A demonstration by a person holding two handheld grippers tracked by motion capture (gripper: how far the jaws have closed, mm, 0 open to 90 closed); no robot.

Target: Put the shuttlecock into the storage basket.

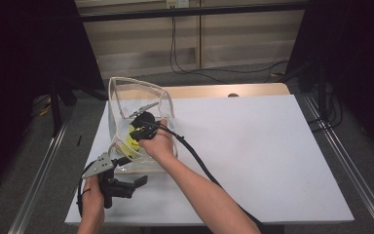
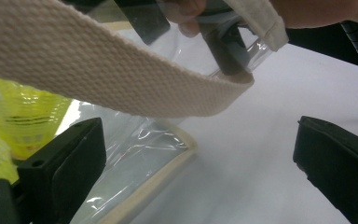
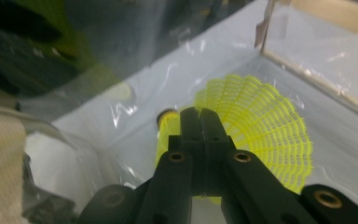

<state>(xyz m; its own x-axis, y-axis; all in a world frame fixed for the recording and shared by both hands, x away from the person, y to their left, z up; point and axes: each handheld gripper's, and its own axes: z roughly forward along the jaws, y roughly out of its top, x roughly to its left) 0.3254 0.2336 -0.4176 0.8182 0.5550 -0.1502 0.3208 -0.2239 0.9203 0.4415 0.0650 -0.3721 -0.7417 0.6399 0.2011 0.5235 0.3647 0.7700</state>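
A clear plastic bag (image 1: 136, 100) with cream webbing trim stands open on the white table (image 1: 253, 146). My right gripper (image 1: 135, 132) reaches down into it. Its jaws (image 3: 198, 114) are pressed together across a yellow mesh shuttlecock (image 3: 265, 126) on the bag's floor, pinching its skirt near the cork. From above, the shuttlecock (image 1: 130, 143) shows yellow through the bag wall. My left gripper (image 1: 134, 170) sits at the bag's near corner with its jaws wide apart (image 2: 196, 154) and nothing between them. A cream handle strap (image 2: 121, 74) droops across the left gripper view.
The bag (image 2: 135, 163) takes up the table's left side, and its bottom seam lies beside my left jaw. The right forearm (image 1: 199, 190) crosses the table from the front edge. The right gripper's cable (image 1: 199, 163) trails over the table. Dark frames and rails flank both sides.
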